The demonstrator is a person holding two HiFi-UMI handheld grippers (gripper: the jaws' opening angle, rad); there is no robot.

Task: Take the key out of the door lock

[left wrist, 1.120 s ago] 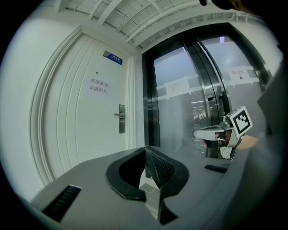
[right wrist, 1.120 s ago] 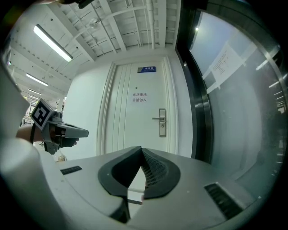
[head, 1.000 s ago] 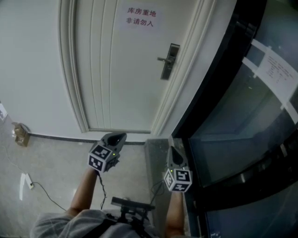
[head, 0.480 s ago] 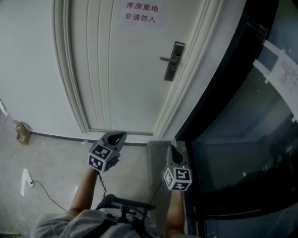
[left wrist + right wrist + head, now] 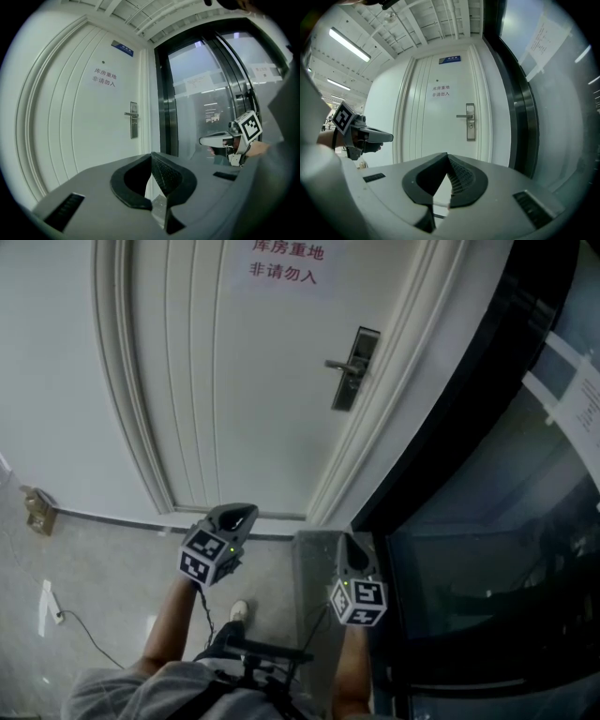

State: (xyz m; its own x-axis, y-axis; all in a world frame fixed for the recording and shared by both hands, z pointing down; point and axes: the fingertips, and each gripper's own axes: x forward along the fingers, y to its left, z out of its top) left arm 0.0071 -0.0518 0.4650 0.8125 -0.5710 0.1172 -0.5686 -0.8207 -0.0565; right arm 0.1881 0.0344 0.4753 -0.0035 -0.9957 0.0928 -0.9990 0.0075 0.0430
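Note:
A white door [image 5: 244, 381] stands ahead with a metal lock plate and lever handle [image 5: 354, 368] on its right side. In the right gripper view a small dark key [image 5: 471, 125] seems to sit in the lock plate [image 5: 470, 133] below the handle; it is too small to make out well. My left gripper [image 5: 236, 515] and right gripper [image 5: 352, 545] hang low in front of the door, far from the lock, both shut and empty. The left gripper view shows shut jaw tips [image 5: 151, 154] and the lock plate [image 5: 133, 121] in the distance.
A dark-framed glass wall [image 5: 487, 474] runs along the right, with a paper notice [image 5: 581, 390] on it. A printed sign [image 5: 286, 263] is stuck high on the door. A small box [image 5: 37, 507], a power strip and cable [image 5: 47, 601] lie on the floor at left. A shoe [image 5: 239, 610] shows below.
The head view has drifted, so the door and lock plate sit further right and slightly lower in the picture. A shoe has come into view. Both grippers hold their places, still shut.

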